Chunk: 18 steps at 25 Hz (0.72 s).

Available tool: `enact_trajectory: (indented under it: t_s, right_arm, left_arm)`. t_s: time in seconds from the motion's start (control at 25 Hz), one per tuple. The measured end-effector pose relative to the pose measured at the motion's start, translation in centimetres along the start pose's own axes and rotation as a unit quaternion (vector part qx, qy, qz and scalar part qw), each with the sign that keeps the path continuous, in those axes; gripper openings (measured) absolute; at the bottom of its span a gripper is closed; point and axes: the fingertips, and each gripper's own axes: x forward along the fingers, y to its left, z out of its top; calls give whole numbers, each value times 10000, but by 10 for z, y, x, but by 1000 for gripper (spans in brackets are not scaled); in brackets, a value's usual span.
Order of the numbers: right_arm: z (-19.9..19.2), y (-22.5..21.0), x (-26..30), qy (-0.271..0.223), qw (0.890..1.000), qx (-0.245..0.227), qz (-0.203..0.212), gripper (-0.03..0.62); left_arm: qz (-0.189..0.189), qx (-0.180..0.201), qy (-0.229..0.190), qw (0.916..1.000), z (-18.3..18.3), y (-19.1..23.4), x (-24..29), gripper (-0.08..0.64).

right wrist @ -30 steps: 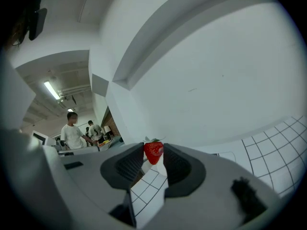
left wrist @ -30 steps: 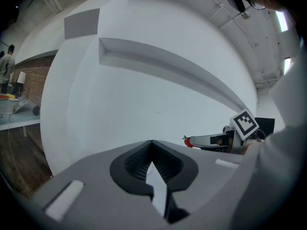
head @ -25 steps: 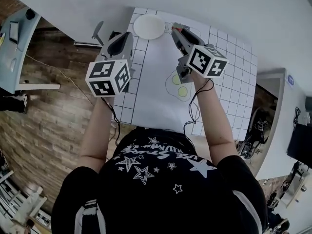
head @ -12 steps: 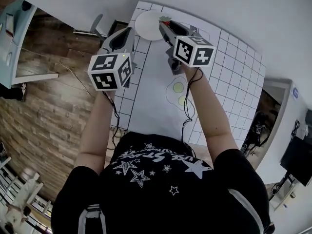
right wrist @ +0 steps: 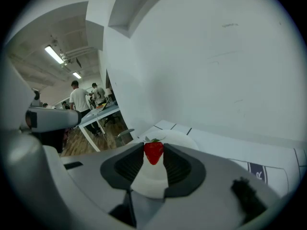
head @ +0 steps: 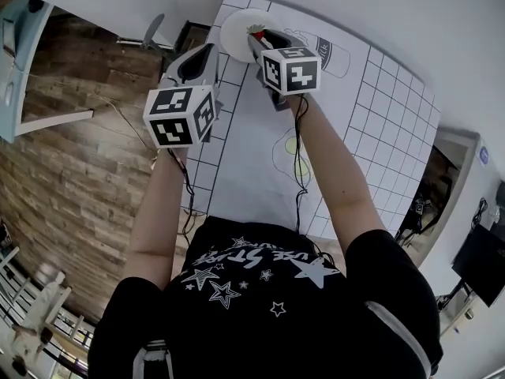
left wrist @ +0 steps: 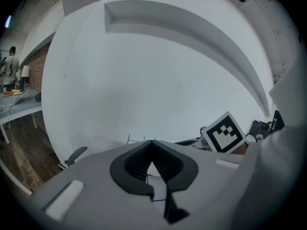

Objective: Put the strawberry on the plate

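Observation:
A red strawberry (right wrist: 153, 152) with a green top hangs between the tips of my right gripper (right wrist: 153, 153), which is shut on it. It is held over the white plate (right wrist: 180, 139) at the table's far left corner. In the head view the strawberry (head: 256, 32) shows at the tip of the right gripper (head: 258, 39) above the plate (head: 235, 28). My left gripper (head: 203, 56) hovers to the left of the plate, off the table's left edge, its jaws shut with nothing between them (left wrist: 151, 163).
A white table (head: 379, 109) with a grid pattern carries a printed mat with a bottle drawing (head: 335, 56) and a fried-egg drawing (head: 286, 150). A white wall stands right behind the table. An office chair (head: 150, 38) is on the wooden floor to the left.
My right gripper has moved forward and to the left with the strawberry, from beside the plate to over it. The left gripper has barely moved.

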Motion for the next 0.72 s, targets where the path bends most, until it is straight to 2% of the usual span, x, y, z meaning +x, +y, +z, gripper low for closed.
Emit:
enact_trajectory:
  t_s: [0.32,0.52,0.72]
  right_arm:
    - [-10,-1,16,213,9993,-280,-152,137]
    - [-15,2,18,301,9990,-343,6,137]
    - [-18,0,17,373,9987,-342,-92,151]
  left_arm:
    - [-65,-97,243,9996,-16,2,8,8]
    - [-66,-82,244,9996,-15,1,7,9]
    - [-68,-46,231,9997,-15,-1,1,9]
